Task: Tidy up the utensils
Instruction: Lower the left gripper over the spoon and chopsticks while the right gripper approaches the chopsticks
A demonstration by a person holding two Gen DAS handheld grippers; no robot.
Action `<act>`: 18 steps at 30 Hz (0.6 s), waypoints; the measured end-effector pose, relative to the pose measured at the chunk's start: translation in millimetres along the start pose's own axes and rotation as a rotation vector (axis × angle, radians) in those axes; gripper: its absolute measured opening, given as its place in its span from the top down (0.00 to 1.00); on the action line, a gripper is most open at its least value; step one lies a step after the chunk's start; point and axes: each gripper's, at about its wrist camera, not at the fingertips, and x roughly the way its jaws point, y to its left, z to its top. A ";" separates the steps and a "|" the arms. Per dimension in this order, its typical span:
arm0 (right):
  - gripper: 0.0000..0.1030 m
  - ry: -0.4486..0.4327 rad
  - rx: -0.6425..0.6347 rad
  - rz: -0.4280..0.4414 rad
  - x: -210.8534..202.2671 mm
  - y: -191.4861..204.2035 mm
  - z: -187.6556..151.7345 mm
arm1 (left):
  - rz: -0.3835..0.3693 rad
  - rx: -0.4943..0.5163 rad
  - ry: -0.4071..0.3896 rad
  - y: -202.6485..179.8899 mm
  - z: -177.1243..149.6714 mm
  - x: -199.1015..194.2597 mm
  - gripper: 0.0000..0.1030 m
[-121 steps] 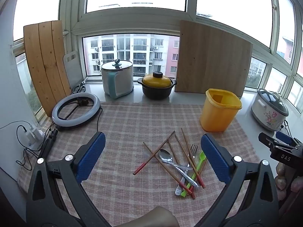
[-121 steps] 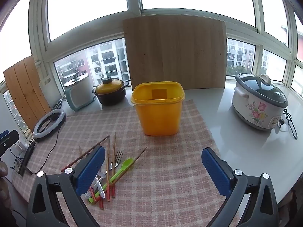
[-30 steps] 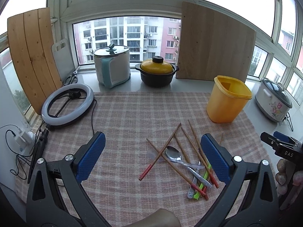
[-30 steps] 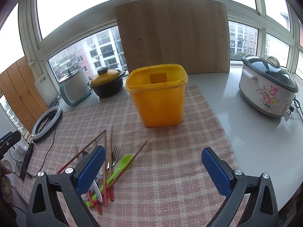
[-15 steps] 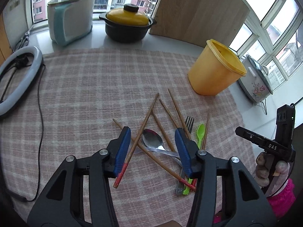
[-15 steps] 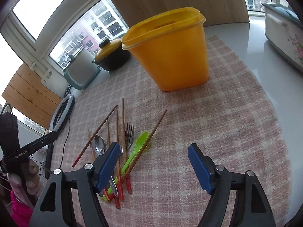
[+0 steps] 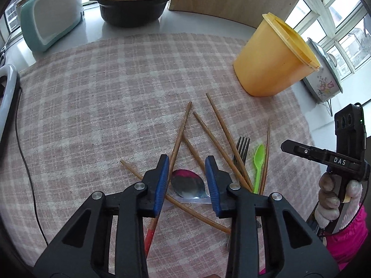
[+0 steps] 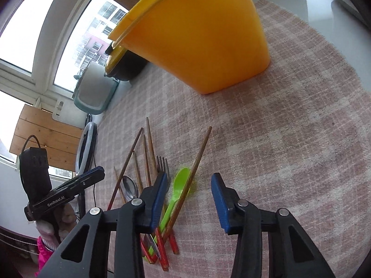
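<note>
- The utensils lie in a loose heap on the checked cloth (image 7: 92, 92), near the yellow bin (image 7: 273, 62).
- The left gripper (image 7: 186, 176) hangs over the metal spoon (image 7: 187, 184), jaws closing, not yet touching it.
- The right gripper (image 8: 189, 199) is closing around the green spoon (image 8: 178, 190) and a chopstick (image 8: 197, 159); nothing is held yet.
- I think this is the first pick; next, each must pinch only one piece and lift.

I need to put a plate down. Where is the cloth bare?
Bare checked cloth between the teal cooker and the utensil pile, also right of the green spoon below the yellow bin. The pile itself is crowded.
</note>
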 end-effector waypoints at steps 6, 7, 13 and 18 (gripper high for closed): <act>0.63 0.020 0.025 0.019 11.2 -1.8 4.7 | 0.001 -0.009 0.055 2.8 8.0 22.9 0.73; 0.64 0.023 0.030 0.020 13.2 -2.3 4.9 | 0.001 -0.009 0.061 3.3 8.6 25.9 0.74; 0.68 0.036 0.052 0.020 24.5 -4.2 10.1 | -0.016 -0.025 0.079 5.0 11.2 38.1 0.78; 0.71 0.041 0.055 0.011 29.8 -4.4 12.1 | -0.016 -0.031 0.075 3.7 15.5 43.5 0.80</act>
